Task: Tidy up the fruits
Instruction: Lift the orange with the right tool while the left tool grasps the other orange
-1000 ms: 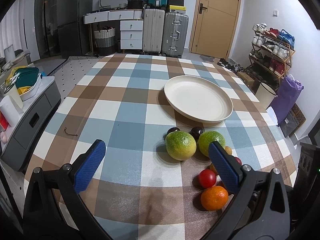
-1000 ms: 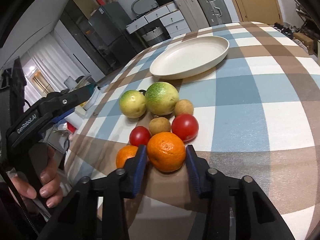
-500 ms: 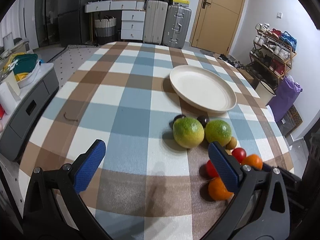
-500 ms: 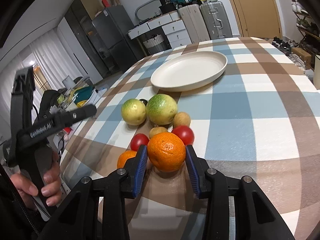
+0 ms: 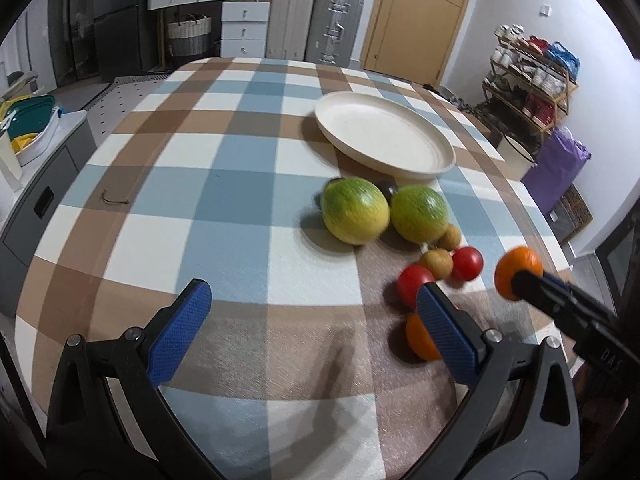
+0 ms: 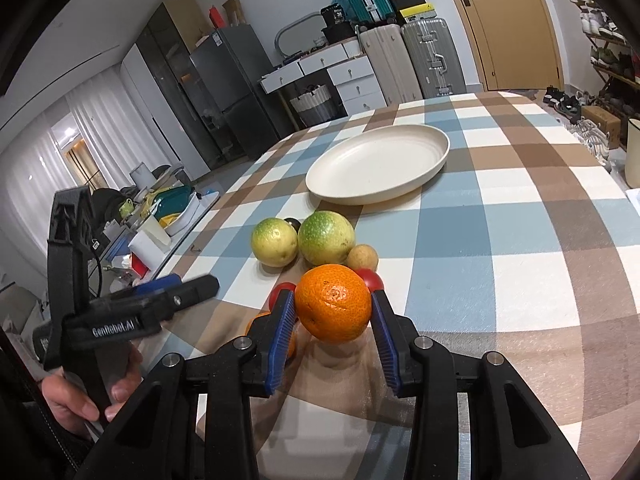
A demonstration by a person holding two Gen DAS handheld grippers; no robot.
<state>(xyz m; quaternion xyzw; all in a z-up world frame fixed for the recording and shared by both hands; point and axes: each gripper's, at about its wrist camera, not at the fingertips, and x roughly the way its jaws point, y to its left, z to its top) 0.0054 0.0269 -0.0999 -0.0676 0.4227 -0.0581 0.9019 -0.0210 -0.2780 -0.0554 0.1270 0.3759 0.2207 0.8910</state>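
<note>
My right gripper (image 6: 333,304) is shut on an orange (image 6: 334,308) and holds it above the checked tablecloth; in the left wrist view this orange (image 5: 516,270) hangs at the right. Below it lie two red tomatoes (image 5: 415,284), two small brown fruits (image 5: 437,263), a second orange (image 5: 420,340) partly behind a blue pad, and two large green fruits (image 5: 355,216) with a dark fruit (image 5: 387,189) behind them. The cream plate (image 5: 400,170) has nothing on it. My left gripper (image 5: 312,294) is open over bare cloth, left of the fruit pile.
The table's right edge (image 5: 552,240) runs close to the fruits. A small wire hook (image 5: 114,199) lies on the cloth at the left. A grey cabinet (image 5: 36,196) with containers stands left of the table. Suitcases, drawers, a door and a shoe rack stand beyond.
My right gripper has risen with the orange, which now hangs off the cloth. My left gripper has sunk lower and tipped down toward the table.
</note>
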